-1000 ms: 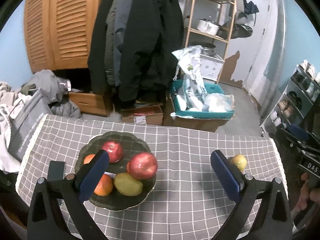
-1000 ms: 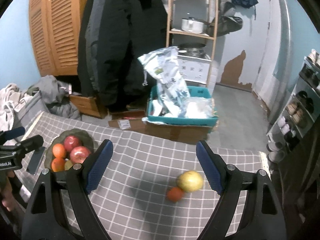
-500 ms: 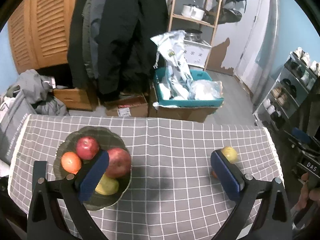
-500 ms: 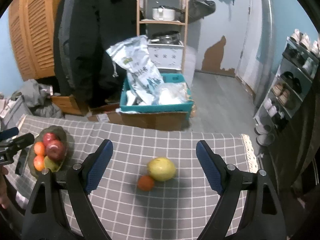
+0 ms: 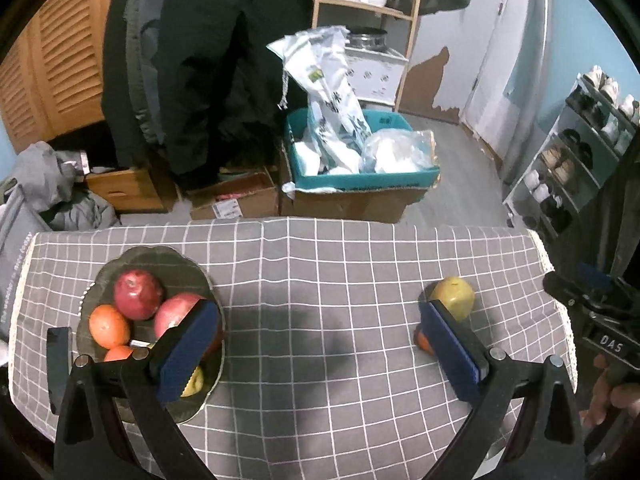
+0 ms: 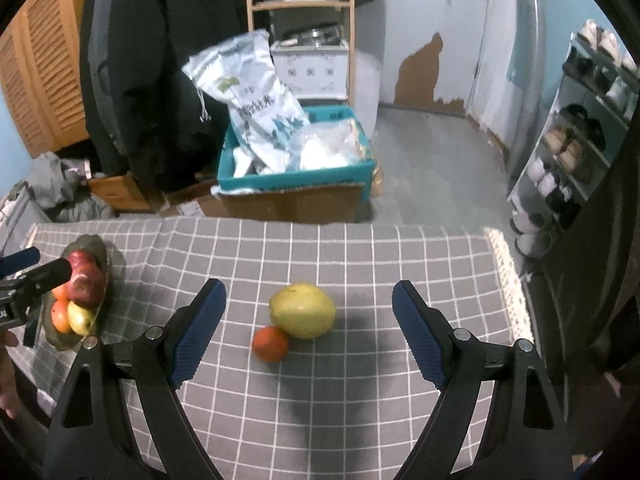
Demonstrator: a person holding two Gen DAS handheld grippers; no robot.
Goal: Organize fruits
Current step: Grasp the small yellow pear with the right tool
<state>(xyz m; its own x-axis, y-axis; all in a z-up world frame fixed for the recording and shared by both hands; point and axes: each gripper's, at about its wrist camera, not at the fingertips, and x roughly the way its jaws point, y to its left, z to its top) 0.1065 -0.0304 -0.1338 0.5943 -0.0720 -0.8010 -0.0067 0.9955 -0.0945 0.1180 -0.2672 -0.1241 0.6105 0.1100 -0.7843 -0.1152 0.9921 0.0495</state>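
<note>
Surface (image 6: 360,256): yellow fruit (image 6: 302,310) touching small orange (image 6: 269,343); right gripper (image 6: 308,334) and left gripper (image 5: 320,346) both spread wide, empty.

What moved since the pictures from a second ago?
Both grippers came lower and closer to the table. The right gripper now frames the yellow fruit and small orange. The left gripper is open too. Nothing was grabbed; the fruit and the plate stayed put.
</note>
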